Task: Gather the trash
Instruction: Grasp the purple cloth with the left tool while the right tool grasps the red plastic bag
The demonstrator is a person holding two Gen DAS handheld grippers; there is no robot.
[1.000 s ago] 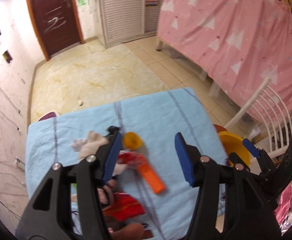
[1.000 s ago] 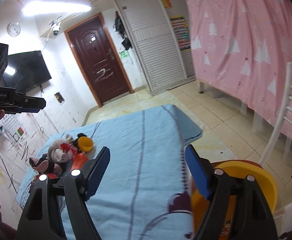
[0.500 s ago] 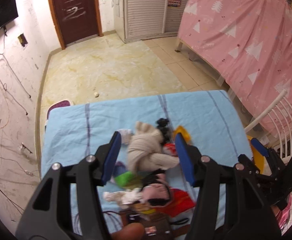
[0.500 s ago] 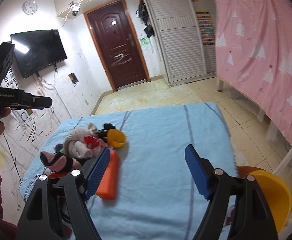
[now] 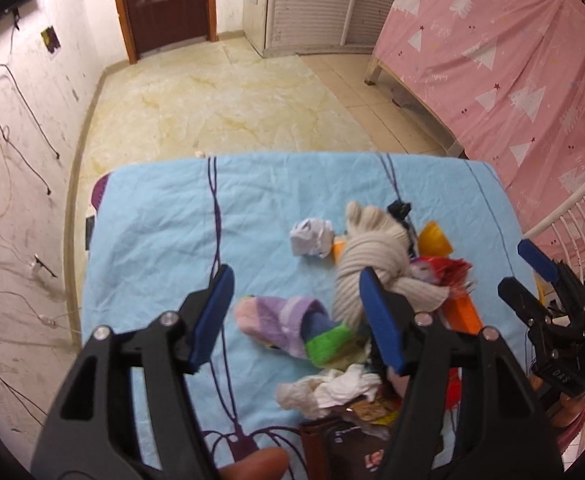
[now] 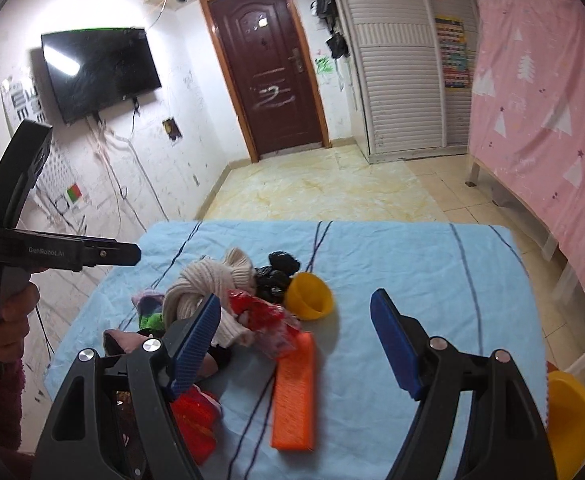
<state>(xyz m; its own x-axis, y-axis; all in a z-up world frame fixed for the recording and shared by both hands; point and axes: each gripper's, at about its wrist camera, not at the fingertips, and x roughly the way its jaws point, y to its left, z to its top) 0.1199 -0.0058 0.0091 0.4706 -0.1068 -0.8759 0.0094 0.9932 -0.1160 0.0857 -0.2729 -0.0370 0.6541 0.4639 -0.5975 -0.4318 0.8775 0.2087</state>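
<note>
Crumpled paper (image 5: 311, 237): lies on the blue sheet (image 5: 152, 232), ahead of your left gripper (image 5: 296, 316), beside the knotted beige knit (image 5: 372, 256). Both your grippers, left and right (image 6: 294, 340), gape with nothing between their fingers.

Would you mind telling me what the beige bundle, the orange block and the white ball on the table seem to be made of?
Beige bundle: knitted fabric, matte; ribbed texture, knotted, probably wool or acrylic.
Orange block: likely plastic or foam; flat faces, sharp edges, fine ridges.
White ball: crumpled paper; angular creases.
</note>
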